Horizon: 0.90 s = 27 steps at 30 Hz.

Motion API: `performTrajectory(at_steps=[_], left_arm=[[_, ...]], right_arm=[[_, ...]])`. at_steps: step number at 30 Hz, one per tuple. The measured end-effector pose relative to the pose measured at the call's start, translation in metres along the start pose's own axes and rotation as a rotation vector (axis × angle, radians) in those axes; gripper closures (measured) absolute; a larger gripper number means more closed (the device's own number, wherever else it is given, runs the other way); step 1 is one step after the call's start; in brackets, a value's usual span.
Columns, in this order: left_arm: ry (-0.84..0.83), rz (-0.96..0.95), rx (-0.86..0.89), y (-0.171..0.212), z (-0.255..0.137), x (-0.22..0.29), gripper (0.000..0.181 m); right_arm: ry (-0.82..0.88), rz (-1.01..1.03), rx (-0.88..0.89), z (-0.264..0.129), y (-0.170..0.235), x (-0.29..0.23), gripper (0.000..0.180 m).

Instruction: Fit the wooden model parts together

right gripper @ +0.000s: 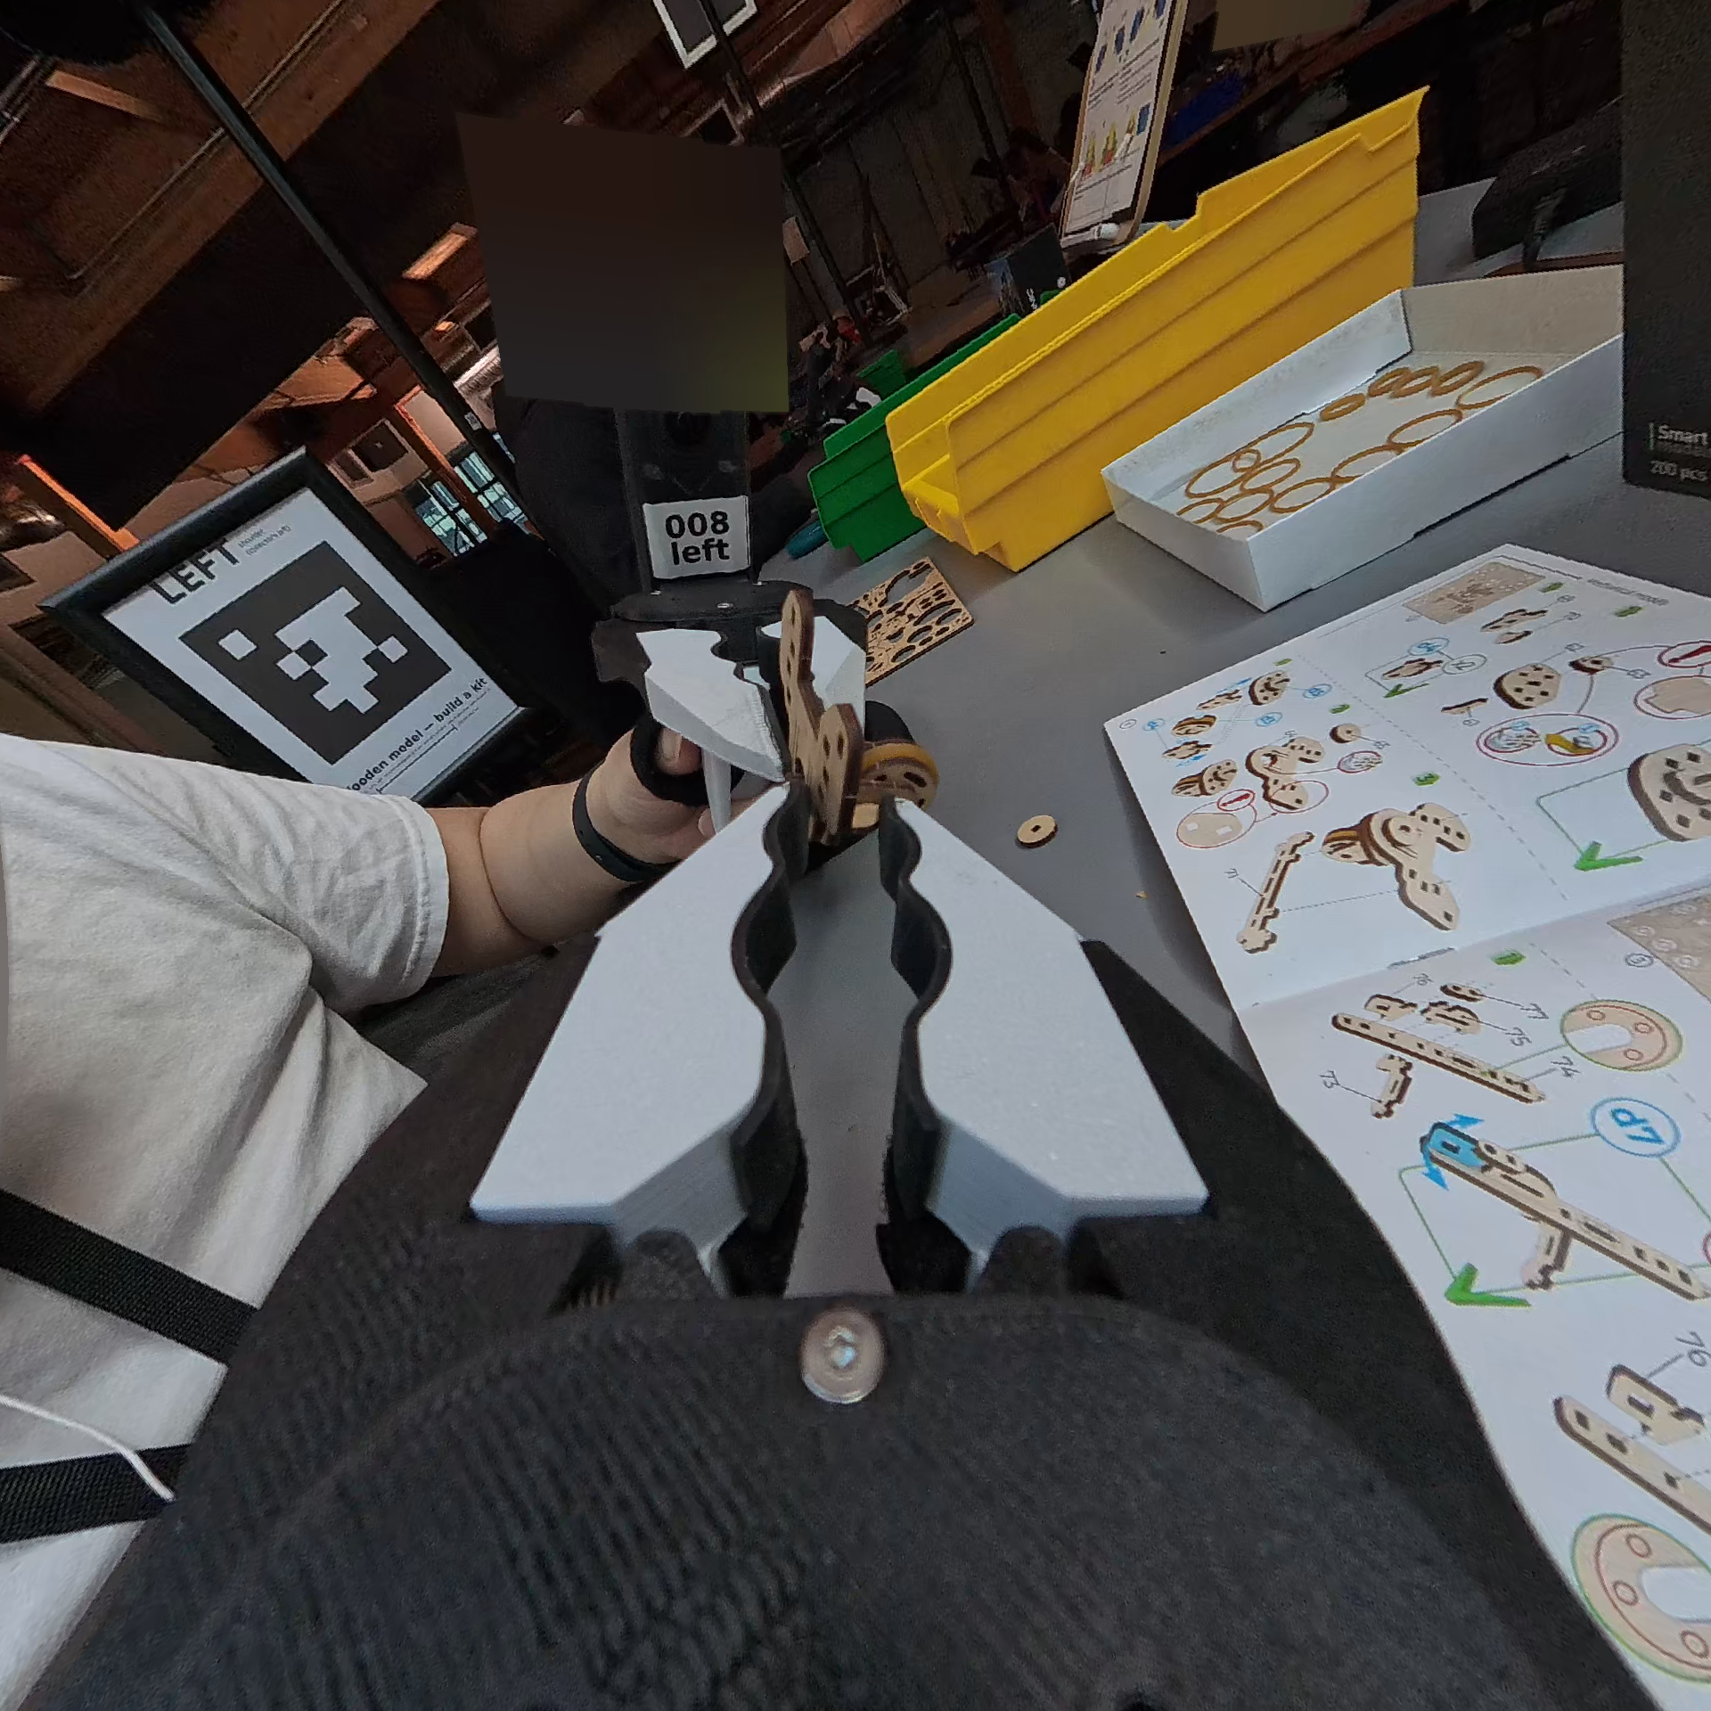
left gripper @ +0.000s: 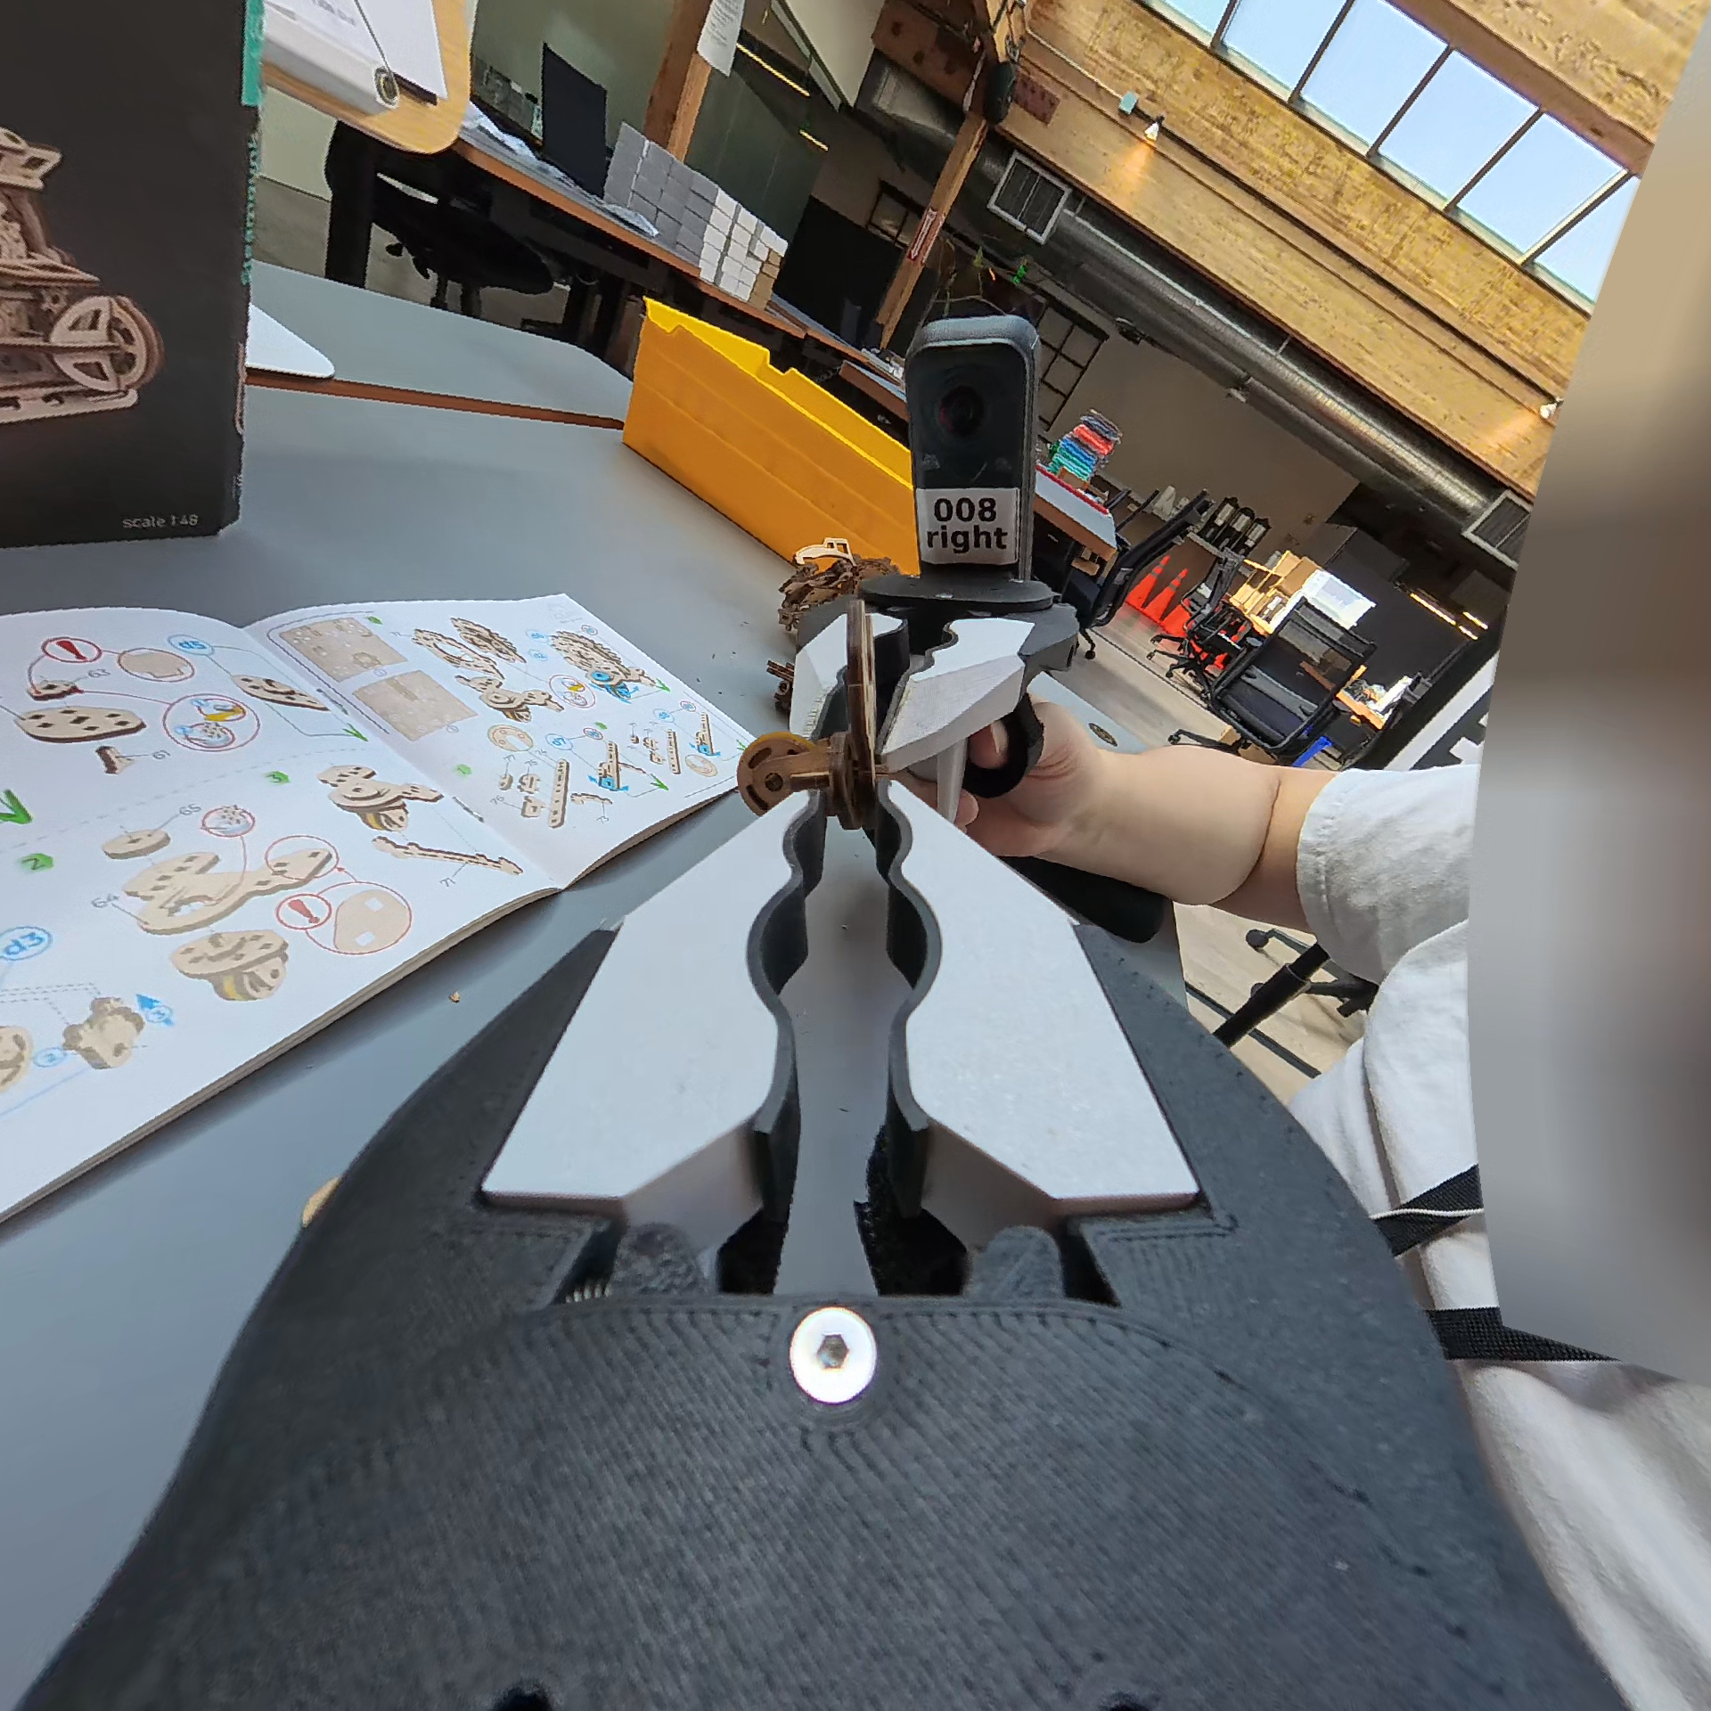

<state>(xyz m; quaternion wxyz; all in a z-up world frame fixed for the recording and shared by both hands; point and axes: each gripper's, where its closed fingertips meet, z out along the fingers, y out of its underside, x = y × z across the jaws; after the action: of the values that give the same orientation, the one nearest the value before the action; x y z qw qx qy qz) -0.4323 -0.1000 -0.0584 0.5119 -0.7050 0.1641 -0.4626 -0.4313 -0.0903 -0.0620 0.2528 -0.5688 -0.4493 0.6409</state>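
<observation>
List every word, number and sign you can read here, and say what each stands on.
I won't quote writing; these things bear it:
White sticker, on the camera above the right claw: legible.
Second white sticker, on the camera above the left claw: legible.
Framed marker sign: heading legible, small print blurred.
Instruction booklet: small part numbers.
Dark box: small print.

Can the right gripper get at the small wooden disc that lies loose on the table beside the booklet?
Probably not now: the right gripper is shut on the wooden part. The small disc lies bare on the table, with nothing over it.
</observation>
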Motion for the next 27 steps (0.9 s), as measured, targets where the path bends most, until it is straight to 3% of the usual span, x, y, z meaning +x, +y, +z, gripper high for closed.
performTrajectory(at_steps=[13, 23, 27], left_arm=[[-0.013, 0.03, -0.012, -0.0007, -0.002, 0.002, 0.177], [0.085, -0.118, -0.007, 0.0034, -0.0005, 0.0028, 0.177], [0.051, -0.108, -0.005, 0.0033, -0.0012, -0.0028, 0.167]], right_arm=[[0.001, -0.008, 0.006, 0.0013, 0.0005, -0.0031, 0.167], [-0.076, 0.154, 0.002, -0.001, 0.003, 0.0001, 0.167], [-0.106, 0.237, 0.007, -0.0025, 0.0033, 0.0012, 0.167]])
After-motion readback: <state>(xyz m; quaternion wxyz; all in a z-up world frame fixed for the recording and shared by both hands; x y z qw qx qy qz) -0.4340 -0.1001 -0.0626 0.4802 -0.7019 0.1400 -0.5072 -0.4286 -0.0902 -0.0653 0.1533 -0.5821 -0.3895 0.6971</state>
